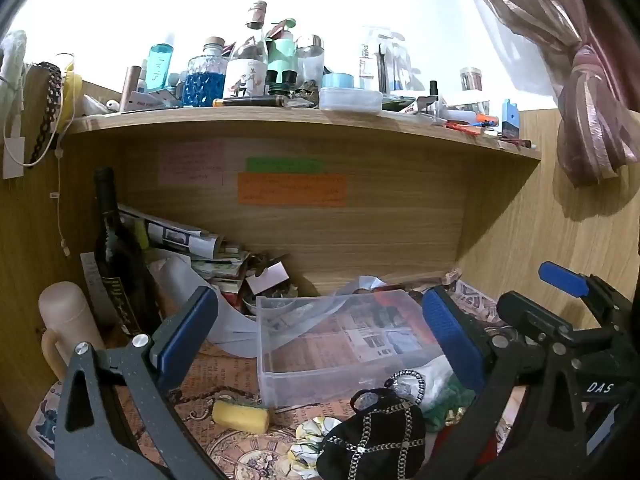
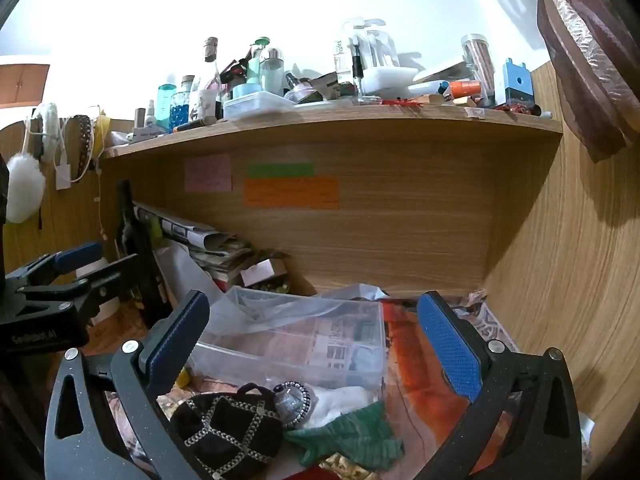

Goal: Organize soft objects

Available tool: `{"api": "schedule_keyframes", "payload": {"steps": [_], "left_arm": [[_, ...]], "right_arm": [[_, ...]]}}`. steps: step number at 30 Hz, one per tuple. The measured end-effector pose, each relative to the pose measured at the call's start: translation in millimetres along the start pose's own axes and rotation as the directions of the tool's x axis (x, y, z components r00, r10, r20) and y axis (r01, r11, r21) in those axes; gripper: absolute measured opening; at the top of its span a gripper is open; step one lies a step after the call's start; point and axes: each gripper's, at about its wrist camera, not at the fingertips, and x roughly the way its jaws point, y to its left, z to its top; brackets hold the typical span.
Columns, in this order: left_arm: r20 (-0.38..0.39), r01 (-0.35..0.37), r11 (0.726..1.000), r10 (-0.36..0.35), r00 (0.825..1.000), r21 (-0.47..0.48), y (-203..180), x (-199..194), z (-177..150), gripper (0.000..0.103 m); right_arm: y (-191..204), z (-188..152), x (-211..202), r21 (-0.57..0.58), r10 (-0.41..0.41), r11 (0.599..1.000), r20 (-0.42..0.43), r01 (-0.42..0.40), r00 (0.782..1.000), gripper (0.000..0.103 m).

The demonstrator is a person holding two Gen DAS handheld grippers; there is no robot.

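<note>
A clear plastic bin (image 1: 340, 344) (image 2: 304, 344) stands on the patterned desk mat, with a loose plastic sheet over it. In front of it lie a black pouch with chain trim (image 1: 372, 440) (image 2: 228, 428), a white cloth (image 2: 344, 398), a green knitted cloth (image 2: 356, 436) (image 1: 444, 404), a yellow sponge (image 1: 240, 416) and a floral scrunchie (image 1: 308, 440). My left gripper (image 1: 320, 336) is open and empty above the sponge and pouch. My right gripper (image 2: 316, 340) is open and empty above the pouch and cloths. Each gripper shows in the other's view, the right one (image 1: 560, 300) and the left one (image 2: 72, 264).
A dark wine bottle (image 1: 116, 256) and a pale mug (image 1: 64, 320) stand at the left. Newspapers and boxes (image 1: 200, 248) pile up against the wooden back panel. The shelf (image 1: 280, 120) above is crowded with bottles and jars. A pink curtain (image 1: 588, 120) hangs at right.
</note>
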Motion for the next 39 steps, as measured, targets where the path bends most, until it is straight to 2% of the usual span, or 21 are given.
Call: {"api": "schedule_keyframes", "payload": {"steps": [5, 12, 15, 39], "left_arm": [[0.005, -0.006, 1.000, 0.006, 1.000, 0.006, 0, 1, 0, 0.103], [-0.008, 0.004, 1.000, -0.004, 1.000, 0.008, -2, 9, 9, 0.103], [0.006, 0.010, 1.000, -0.010, 1.000, 0.010, 2, 2, 2, 0.103], [0.007, 0.009, 1.000, -0.009, 1.000, 0.019, -1, 3, 1, 0.103]], "right_arm": [[-5, 0, -3, -0.002, -0.004, 1.000, 0.000, 0.004, 1.000, 0.103], [8, 4, -4, -0.007, -0.013, 1.000, 0.008, 0.013, 1.000, 0.103], [3, 1, 1, 0.008, 0.007, 1.000, 0.007, -0.008, 1.000, 0.103], [2, 1, 0, 0.020, 0.016, 1.000, 0.016, -0.016, 1.000, 0.103]]}}
